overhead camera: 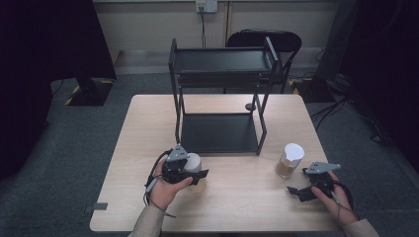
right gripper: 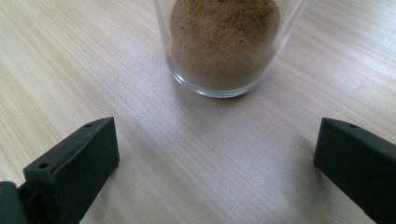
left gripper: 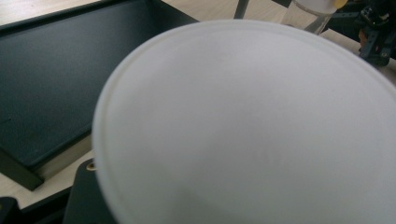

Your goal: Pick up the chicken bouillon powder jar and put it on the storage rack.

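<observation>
Since the left gripper (overhead camera: 190,170) has its fingers clamped on a white-lidded jar (overhead camera: 193,162) just in front of the black shelf rack (overhead camera: 220,89), we judge the main risk to be a slip or a knock on the way in. The lid (left gripper: 247,126) sits very close to the left gripper's camera, hiding the jar's body (so we cannot tell how deep the hold reaches). If the grip is shallow, the jar could tilt or drop onto the surface (overhead camera: 237,202). The rack's lower tray (left gripper: 51,79) lies just beyond, to the far left in that view, and its raised front edge could catch the jar's base if it is carried too low; the uprights could clip it if it swings wide.

To the right, the second jar (overhead camera: 289,160), a glass one with brown powder (right gripper: 224,32) under a white lid, stands near the right edge. The right gripper (overhead camera: 304,191) rests close by with fingers (right gripper: 74,163) wide apart and nothing between them. A hasty approach could nudge the glass over or push it toward the edge.
</observation>
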Tool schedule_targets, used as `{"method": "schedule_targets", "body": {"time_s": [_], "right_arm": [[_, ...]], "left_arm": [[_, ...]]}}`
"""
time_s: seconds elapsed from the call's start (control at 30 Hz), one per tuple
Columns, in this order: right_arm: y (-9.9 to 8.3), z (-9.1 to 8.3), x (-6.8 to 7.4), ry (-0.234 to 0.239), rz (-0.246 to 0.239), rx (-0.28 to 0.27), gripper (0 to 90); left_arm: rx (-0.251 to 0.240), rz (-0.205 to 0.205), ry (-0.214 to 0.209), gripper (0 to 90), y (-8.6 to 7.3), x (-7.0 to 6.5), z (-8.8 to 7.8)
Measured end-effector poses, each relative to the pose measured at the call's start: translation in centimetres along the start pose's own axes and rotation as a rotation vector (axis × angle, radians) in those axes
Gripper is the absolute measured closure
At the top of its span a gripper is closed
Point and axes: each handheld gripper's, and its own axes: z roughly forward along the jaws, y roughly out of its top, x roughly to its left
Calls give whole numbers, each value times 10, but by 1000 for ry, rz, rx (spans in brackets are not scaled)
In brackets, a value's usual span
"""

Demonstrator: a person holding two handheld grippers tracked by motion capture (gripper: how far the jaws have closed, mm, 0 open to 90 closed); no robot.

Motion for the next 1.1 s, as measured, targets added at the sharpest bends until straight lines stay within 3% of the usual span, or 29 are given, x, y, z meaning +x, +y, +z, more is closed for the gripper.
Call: {"method": "schedule_targets", "body": {"time_s": [1.1], "right_arm": [[0, 0, 0, 0, 0, 0, 0]], "left_arm": [[-9, 7, -5, 356, 58, 17, 16]]}}
